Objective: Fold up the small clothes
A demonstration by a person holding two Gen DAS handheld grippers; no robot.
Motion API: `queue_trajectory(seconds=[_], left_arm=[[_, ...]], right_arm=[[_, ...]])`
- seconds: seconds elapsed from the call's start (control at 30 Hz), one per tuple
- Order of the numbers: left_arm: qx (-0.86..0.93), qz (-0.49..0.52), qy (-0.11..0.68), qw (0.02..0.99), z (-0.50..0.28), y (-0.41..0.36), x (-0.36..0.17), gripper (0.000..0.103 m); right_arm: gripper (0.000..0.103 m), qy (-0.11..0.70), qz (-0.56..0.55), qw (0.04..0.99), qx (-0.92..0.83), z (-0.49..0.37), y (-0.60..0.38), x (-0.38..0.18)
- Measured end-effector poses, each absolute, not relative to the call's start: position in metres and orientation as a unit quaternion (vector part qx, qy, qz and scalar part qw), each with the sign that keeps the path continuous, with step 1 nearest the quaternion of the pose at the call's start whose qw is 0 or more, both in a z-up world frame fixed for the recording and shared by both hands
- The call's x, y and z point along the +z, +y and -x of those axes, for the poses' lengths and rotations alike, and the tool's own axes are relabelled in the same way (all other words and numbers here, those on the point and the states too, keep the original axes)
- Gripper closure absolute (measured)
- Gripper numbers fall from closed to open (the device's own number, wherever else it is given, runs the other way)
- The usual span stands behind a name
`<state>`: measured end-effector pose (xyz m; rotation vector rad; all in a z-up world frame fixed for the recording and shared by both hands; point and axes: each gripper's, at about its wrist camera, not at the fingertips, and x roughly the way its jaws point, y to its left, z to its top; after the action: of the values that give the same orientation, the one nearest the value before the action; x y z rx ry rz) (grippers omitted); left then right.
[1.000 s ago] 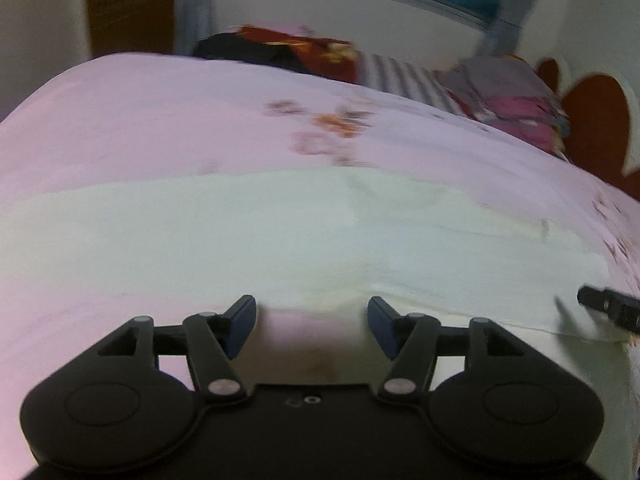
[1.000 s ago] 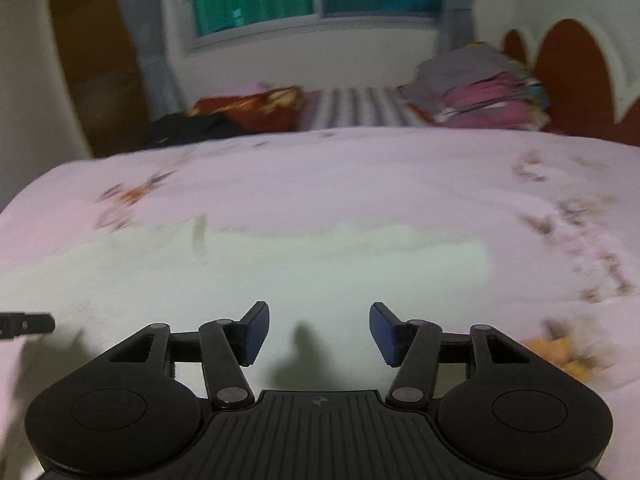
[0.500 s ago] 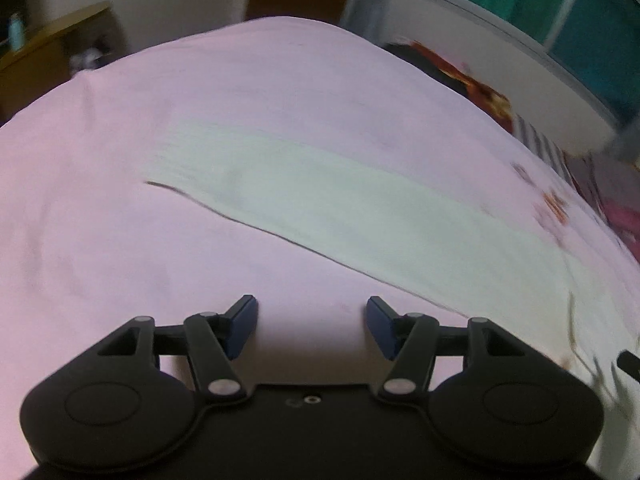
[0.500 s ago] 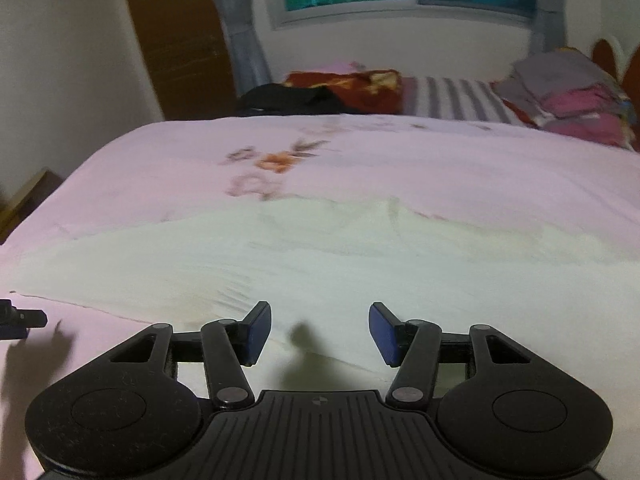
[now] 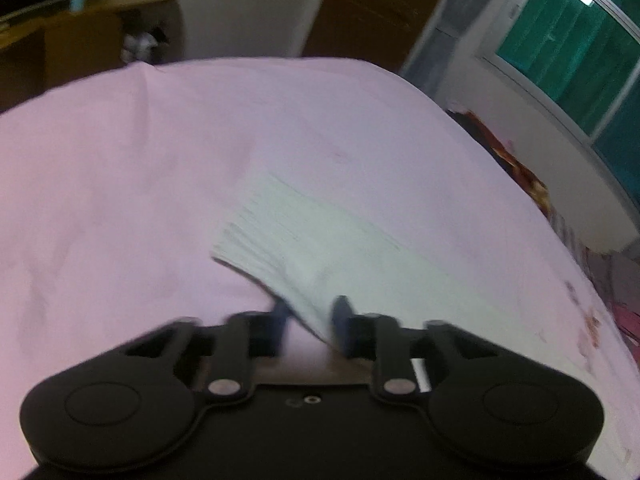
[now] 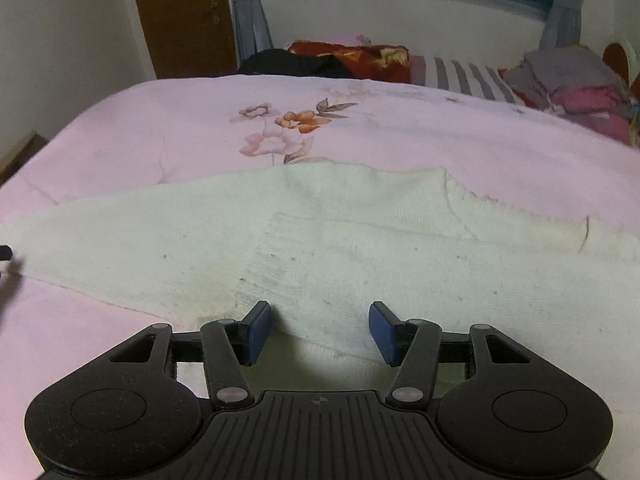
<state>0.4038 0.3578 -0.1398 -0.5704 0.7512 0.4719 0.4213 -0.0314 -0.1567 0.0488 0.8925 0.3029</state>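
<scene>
A white knit sweater [image 6: 360, 240] lies spread flat on the pink bed sheet [image 6: 400, 136]. In the left wrist view one long sleeve [image 5: 340, 248] runs off to its ribbed cuff. My left gripper [image 5: 310, 316] is blurred, and its jaws are closing around the near edge of that sleeve. A narrow gap still shows between the pads. My right gripper [image 6: 320, 332] stands open low over the sweater's body. Knit cloth lies between its blue pads [image 6: 256, 332], which do not press on it. A dark tip of the left gripper [image 6: 5, 253] shows at the left edge.
At the head of the bed lie a pile of folded clothes [image 6: 576, 84], a red patterned blanket [image 6: 360, 56] and a black cloth [image 6: 288, 62]. A wooden door [image 6: 184, 16] stands behind the bed. Beyond the bed's left side is a wooden desk [image 5: 80, 40].
The left gripper has swung left along the sleeve and rolled, and its jaws have narrowed from wide apart around the sleeve's edge. The right gripper has moved left over the sweater and stayed open.
</scene>
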Motion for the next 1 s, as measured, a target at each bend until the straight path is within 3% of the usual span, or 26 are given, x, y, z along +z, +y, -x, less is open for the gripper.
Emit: queue_trajectory(seconds=[0.17,0.43,0.77,1.0], left_arm=[[0.229,0.281,0.346,0.865,-0.406,0.356,-0.141,0.1],[0.18,0.238,0.305,0.905,-0.399,0.325,-0.109,0.101],[-0.019,0.183,0.295,0.938,-0.415,0.178,-0.055,0.101],[-0.16,0.146,0.333,0.918,-0.418,0.046,-0.07,0.101]], right_arm=[[0.048,0.421,-0.03,0.897,0.134,-0.423,-0.032,-0.156],[0.048,0.411,-0.065,0.899,0.135,-0.419,-0.048,-0.147],[0.048,0.395,-0.087,0.908,0.109,-0.384,-0.102,-0.121],[0.048,0.387,-0.104,0.913,0.068,-0.354,-0.166,-0.111]])
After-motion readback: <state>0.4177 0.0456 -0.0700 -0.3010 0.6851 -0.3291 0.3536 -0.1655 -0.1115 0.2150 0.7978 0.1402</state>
